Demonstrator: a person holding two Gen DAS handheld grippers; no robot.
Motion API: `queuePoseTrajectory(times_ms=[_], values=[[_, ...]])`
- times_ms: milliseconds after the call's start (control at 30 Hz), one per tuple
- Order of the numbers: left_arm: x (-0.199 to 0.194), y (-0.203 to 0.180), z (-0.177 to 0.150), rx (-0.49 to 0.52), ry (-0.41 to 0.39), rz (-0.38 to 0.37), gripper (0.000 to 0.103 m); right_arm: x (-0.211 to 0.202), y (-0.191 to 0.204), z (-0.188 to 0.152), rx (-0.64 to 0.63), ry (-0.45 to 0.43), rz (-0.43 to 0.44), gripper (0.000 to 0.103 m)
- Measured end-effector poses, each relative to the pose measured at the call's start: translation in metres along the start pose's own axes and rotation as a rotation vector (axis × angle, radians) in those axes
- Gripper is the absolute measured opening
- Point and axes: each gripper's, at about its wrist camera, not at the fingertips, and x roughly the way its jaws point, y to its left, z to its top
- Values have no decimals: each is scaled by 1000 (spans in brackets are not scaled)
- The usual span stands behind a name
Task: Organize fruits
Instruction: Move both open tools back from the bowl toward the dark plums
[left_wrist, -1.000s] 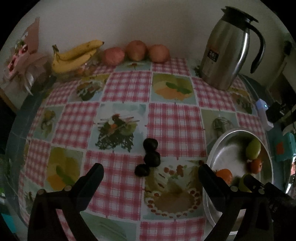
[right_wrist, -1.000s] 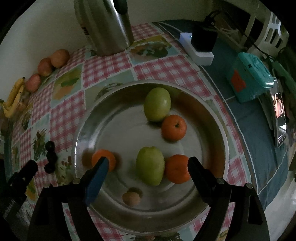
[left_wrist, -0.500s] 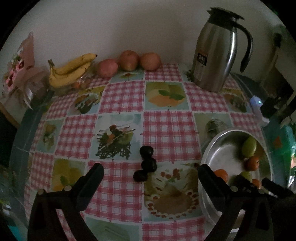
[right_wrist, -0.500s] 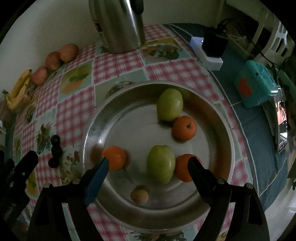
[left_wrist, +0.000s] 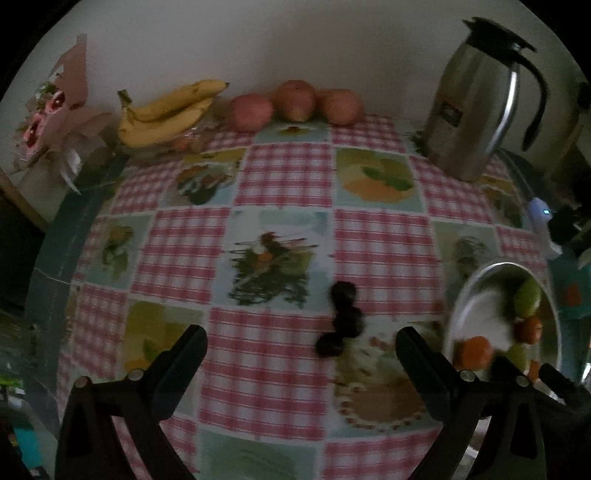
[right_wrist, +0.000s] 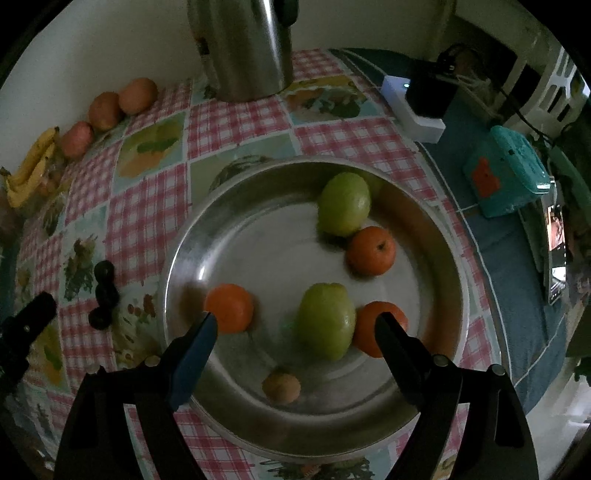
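Observation:
A round metal tray (right_wrist: 184, 236) holds two green fruits (right_wrist: 345, 203) (right_wrist: 327, 325), three oranges (right_wrist: 371, 251) (right_wrist: 231, 306) (right_wrist: 384, 328) and a small brown fruit (right_wrist: 281, 386). My right gripper (right_wrist: 295, 321) hangs open above the tray, nothing between its fingers. Three dark plums (left_wrist: 341, 321) lie in a row on the checked cloth, left of the tray (left_wrist: 458, 295). My left gripper (left_wrist: 301, 338) is open and empty just short of them. Bananas (left_wrist: 170, 110) and three reddish apples (left_wrist: 295, 101) sit along the back wall.
A steel thermos jug (left_wrist: 476, 103) stands at the back right. A pink paper bouquet (left_wrist: 55, 110) is at the back left. Right of the table lie a white power strip (right_wrist: 413, 110), a teal box (right_wrist: 506, 177) and a phone (right_wrist: 556, 240).
The left gripper has drifted left and slightly up, so the plums and the tray now sit further right in its view. The right gripper has rolled slightly over the tray. Both stay open.

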Motion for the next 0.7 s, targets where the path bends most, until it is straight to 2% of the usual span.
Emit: queuePoseTrajectory(times_ms=[133,267,433,533,700], values=[[-2,20,5,-2,-31,70,103,2,14,-3,-30,8,10,87],[-9,35,10,7,-69,96,103,3,30,-5,-69,15,27,87],[-13,51,13,-12,-95,86,103,3,48,-10,-100,17,42,87],[-14,60,14,-39,-106,57,103,-6,56,-10,-84,-31,80,87],[-13,68,16,-65,-113,38,103,-16,73,-8,-96,-97,87,87]])
